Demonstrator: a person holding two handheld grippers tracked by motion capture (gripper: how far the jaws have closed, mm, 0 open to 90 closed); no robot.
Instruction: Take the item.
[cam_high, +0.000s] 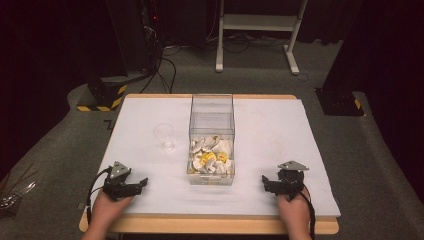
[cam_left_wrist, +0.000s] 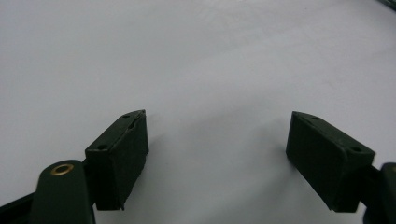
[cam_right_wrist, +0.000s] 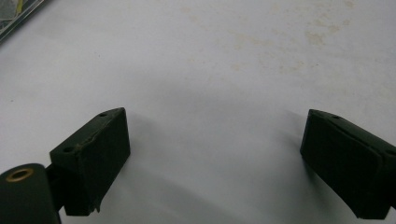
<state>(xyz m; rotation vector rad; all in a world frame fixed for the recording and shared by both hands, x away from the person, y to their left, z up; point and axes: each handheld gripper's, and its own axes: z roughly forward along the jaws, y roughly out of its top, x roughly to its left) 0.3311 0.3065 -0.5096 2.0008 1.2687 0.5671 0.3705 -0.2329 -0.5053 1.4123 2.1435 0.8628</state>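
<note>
Table: white top, wooden edge visible along the near and far sides. One clear box sits mid-table, long axis running near-to-far. Its near half holds a heap of white pieces with some yellow; the count can't be told. The far half looks empty. One clear cup stands just left of the box, apart from it.

Two grippers, one per hand, both low at the near edge. Left gripper sits near the left corner, right gripper near the right corner, with the box between them and well apart from both.

Left gripper: jaws spread wide, nothing between them, bare white surface ahead. Right gripper: the same, wide open and empty, with faint tan stains on the surface ahead.

Open room: broad bare strips left and right of the box, plus the near strip between the grippers.
</note>
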